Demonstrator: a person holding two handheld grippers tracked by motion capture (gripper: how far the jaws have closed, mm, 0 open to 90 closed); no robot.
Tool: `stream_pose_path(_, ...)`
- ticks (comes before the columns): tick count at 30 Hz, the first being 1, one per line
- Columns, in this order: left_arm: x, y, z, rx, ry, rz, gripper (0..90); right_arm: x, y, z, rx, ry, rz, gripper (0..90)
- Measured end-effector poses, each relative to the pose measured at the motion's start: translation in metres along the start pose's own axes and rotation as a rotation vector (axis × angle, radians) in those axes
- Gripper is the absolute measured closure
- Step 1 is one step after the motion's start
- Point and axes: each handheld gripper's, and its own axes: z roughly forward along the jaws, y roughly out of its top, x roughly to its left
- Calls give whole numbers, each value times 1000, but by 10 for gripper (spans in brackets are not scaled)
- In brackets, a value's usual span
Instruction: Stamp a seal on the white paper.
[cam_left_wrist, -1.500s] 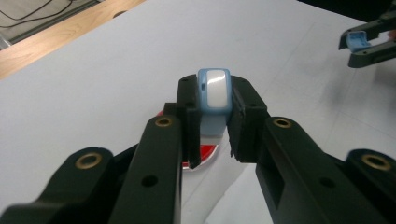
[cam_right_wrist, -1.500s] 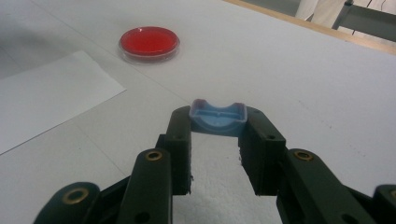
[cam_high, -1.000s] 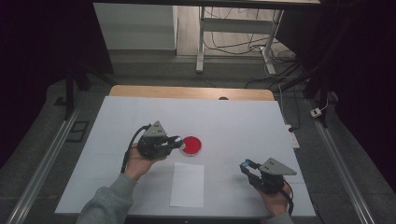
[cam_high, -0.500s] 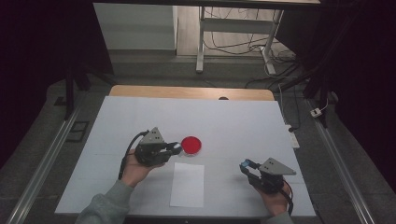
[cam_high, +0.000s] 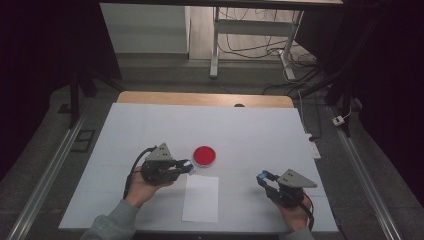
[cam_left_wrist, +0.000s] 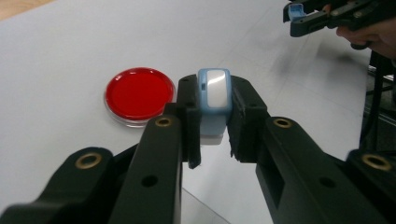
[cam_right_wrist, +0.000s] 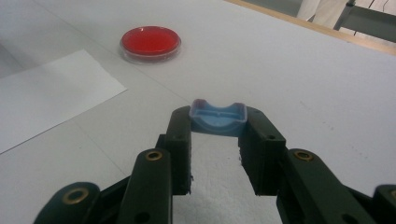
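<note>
**Two hand-held claws, each clamped on a small blue piece, above a white counter**

Left claw (cam_left_wrist: 214, 116): its jaws press on both sides of a pale blue piece with a white face (cam_left_wrist: 214, 93), which stands upright between the tips, with a white part showing below the blue. In the high view this claw (cam_high: 186, 167) lies roughly level in the left hand (cam_high: 142, 187), tips pointing toward the middle of the counter (cam_high: 250, 130), just short of the red dish.

Right claw (cam_right_wrist: 217, 135): its jaws are closed on a blue cap-like piece (cam_right_wrist: 218, 117), gripped crosswise at the very tips, with its hollow side turned toward the camera. In the high view the right claw (cam_high: 264, 178) sits near the front right of the counter, held by the right hand (cam_high: 295, 212), well apart from the left claw.

Surroundings: a round red dish with a clear rim (cam_high: 204, 156) rests on the counter just beside the left claw's tips and apart from them. A white sheet of paper (cam_high: 201, 198) lies flat in front of the dish, between the two hands; the left claw hangs over the sheet's far left corner. Nothing stands between either claw and the dish. A wooden strip (cam_high: 200, 98) edges the counter's far side.
</note>
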Motion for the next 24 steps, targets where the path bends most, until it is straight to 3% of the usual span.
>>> stream_pose_path(24, -16, -12, 25, 65, -75, 8, 759, 0, -1, 1, 4, 0, -3, 650)
